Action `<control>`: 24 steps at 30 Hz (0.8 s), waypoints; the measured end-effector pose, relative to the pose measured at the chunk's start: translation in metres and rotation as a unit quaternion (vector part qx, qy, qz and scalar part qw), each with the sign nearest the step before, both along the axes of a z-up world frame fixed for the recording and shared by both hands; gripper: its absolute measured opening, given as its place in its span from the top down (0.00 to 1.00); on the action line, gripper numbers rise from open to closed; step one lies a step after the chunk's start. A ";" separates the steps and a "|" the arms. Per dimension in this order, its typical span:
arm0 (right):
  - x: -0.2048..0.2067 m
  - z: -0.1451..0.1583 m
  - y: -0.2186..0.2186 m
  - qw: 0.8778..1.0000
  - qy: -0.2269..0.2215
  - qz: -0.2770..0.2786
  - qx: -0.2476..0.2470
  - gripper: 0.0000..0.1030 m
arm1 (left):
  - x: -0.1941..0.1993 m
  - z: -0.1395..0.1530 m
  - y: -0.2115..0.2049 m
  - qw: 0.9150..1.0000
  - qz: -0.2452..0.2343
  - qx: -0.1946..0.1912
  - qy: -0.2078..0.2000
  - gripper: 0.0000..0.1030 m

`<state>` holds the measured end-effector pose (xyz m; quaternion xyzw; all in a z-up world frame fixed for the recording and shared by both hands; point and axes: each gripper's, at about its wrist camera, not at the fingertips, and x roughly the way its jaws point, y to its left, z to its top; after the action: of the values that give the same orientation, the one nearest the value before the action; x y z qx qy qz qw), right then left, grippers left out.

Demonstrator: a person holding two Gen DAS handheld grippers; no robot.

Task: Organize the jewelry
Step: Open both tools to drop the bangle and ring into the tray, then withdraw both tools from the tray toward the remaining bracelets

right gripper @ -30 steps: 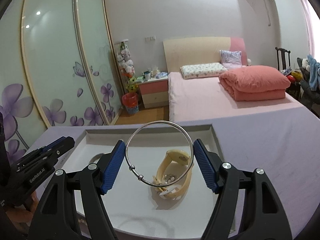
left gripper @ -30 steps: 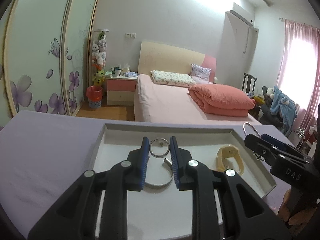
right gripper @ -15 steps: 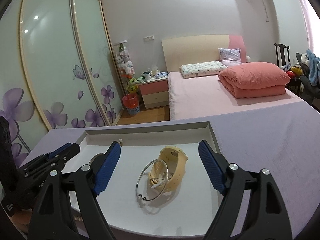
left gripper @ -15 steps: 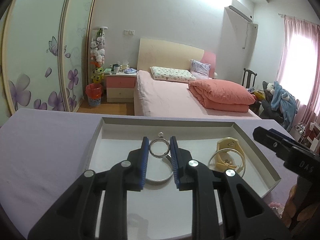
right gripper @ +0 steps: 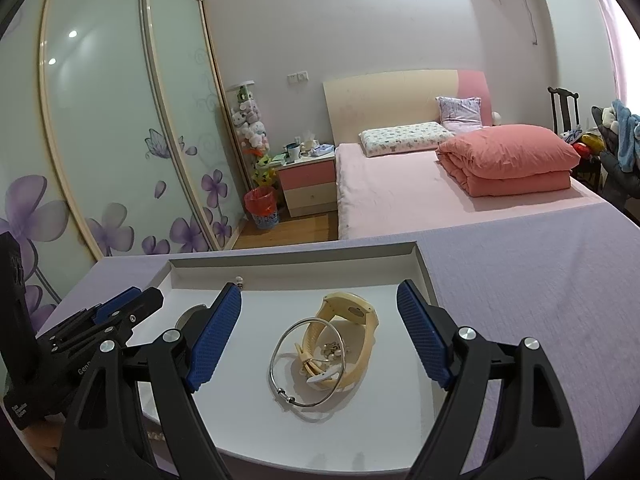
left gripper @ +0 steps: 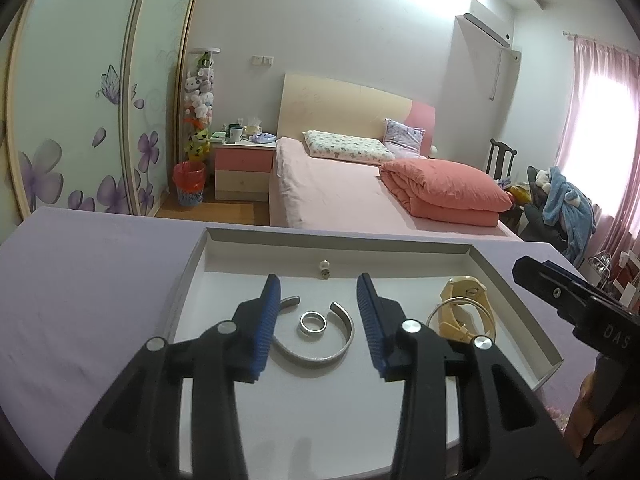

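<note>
Both grippers, left and right, wide and empty above tray. Ring inside cuff; bangle against watch. Best lifted straight up, clear of pieces, before seeking anything left outside.

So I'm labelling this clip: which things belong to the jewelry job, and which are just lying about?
Job: tray, ring, cuff, bangle, watch, earring, both open grippers: left, right.

Lying about: bed, quilt, nightstand, bin.
</note>
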<state>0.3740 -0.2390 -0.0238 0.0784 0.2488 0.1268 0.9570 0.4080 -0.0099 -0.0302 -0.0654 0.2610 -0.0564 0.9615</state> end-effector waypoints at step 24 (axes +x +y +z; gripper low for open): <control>-0.031 0.007 -0.010 0.999 0.001 -0.002 -0.039 0.22 | -0.068 0.013 0.016 1.000 -0.015 0.001 0.017 0.56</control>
<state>0.3428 -0.2494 -0.0171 0.0416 0.2542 0.1153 0.9593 0.3404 0.0059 -0.0177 -0.0616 0.2783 -0.0697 0.9560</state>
